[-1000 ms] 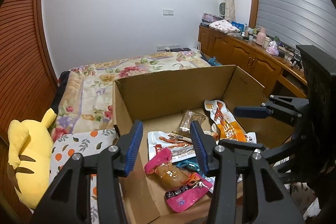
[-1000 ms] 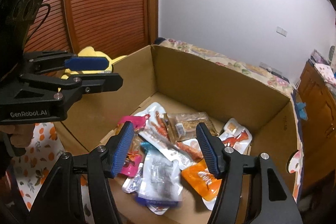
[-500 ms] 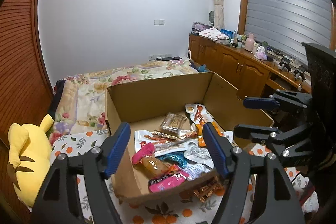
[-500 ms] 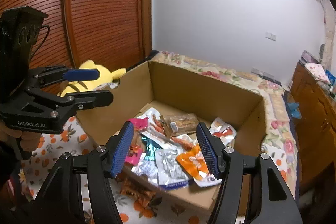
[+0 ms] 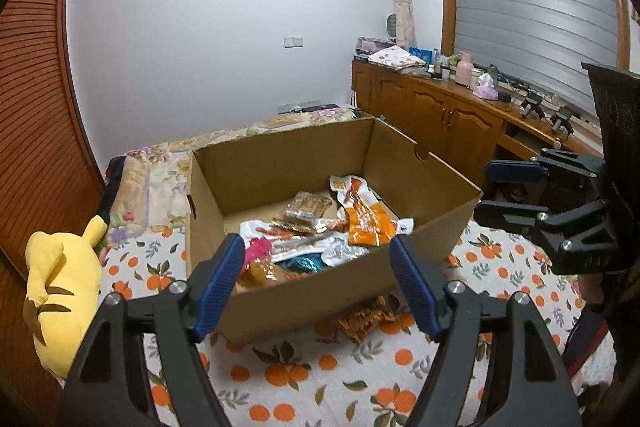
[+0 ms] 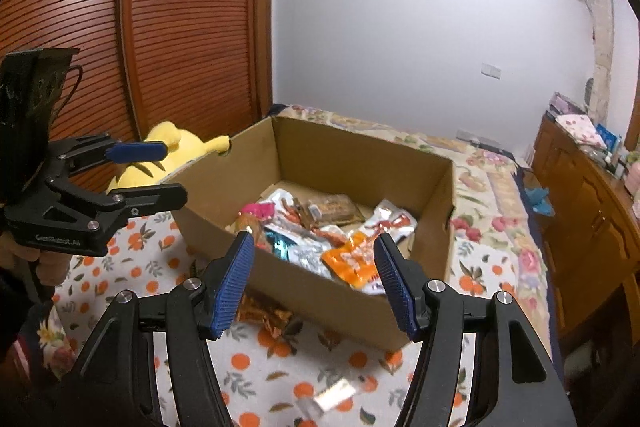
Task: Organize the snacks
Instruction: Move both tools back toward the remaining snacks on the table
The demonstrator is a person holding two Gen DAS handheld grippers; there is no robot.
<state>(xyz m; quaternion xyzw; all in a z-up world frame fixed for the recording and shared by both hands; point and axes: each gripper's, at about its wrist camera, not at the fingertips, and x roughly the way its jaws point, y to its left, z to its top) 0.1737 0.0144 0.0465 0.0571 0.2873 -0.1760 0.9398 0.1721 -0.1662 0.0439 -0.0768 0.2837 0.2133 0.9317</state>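
An open cardboard box [image 5: 304, 291] [image 6: 344, 303] stands on the orange-print bedspread and holds several snack packets, among them an orange one [image 5: 366, 225] [image 6: 352, 259], a pink one [image 5: 258, 249] and a brown bar [image 6: 334, 205]. An orange-brown packet [image 5: 366, 319] [image 6: 264, 311] lies on the spread against the box's near wall. A small silver packet [image 6: 332, 399] lies nearer me. My left gripper [image 5: 318, 287] is open and empty, held back above the spread. My right gripper [image 6: 314, 283] is open and empty too, also short of the box.
A yellow plush toy [image 5: 64, 291] [image 6: 168, 151] lies left of the box. A floral quilt [image 6: 496, 187] covers the bed behind. Wooden cabinets [image 5: 440, 119] with clutter line the right wall. A slatted wooden door [image 6: 160, 27] is at left.
Both grippers have drawn back and up from over the box. The left jaws have opened wider. The packets on the spread in front of the box have come into view.
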